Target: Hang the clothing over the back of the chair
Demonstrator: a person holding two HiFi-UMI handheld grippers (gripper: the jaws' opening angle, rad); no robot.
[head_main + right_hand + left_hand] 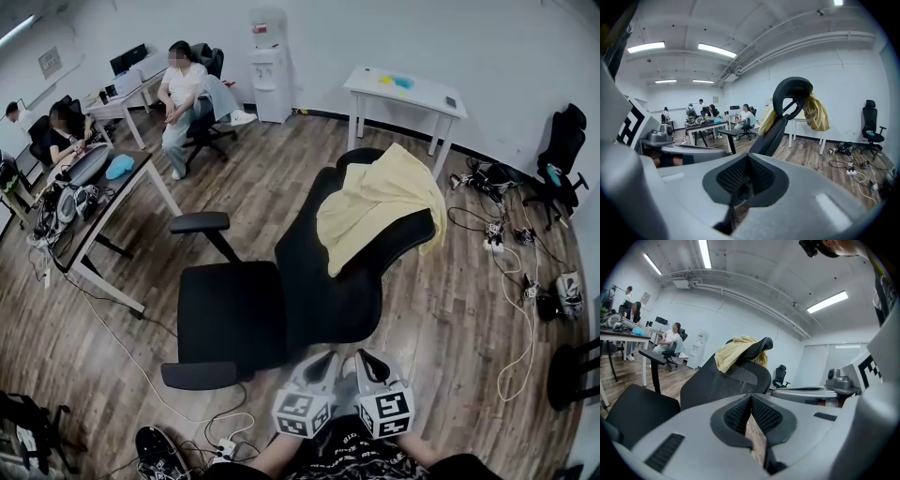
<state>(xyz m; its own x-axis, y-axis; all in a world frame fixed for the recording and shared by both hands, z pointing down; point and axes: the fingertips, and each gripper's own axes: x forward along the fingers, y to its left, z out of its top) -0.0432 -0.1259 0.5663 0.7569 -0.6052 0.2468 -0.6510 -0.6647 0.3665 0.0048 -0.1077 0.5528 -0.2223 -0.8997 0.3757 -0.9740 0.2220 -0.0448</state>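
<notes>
1. Your left gripper point(325, 358) sits low in the head view, close in front of your body. Its jaws are pressed together with nothing between the pads.
2. Your right gripper point(367, 357) is just beside the left one, their marker cubes nearly side by side. Its jaws are also pressed together and hold nothing.
3. Both grippers point toward the black office chair point(281, 281), which stands on the wood floor point(441, 319) directly ahead of you.
4. The clothing point(380, 202), a pale yellow garment, is draped over the top of the chair's back, just under the headrest point(361, 156).
5. In the right gripper view, folds of the garment hang down on both sides of the headrest's neck. In the head view, most of the cloth spreads down the mesh face of the back.
6. The garment is well apart from both grippers; neither touches it.
7. The seat and both armrests are bare.
8. Surroundings:
   - a white table point(403, 94) stands beyond the chair, by the wall;
   - a water dispenser point(270, 66) stands to its left;
   - a cluttered desk point(112, 202) is on the left;
   - people sit at the far left;
   - cables point(516, 300) trail across the floor on the right.
</notes>
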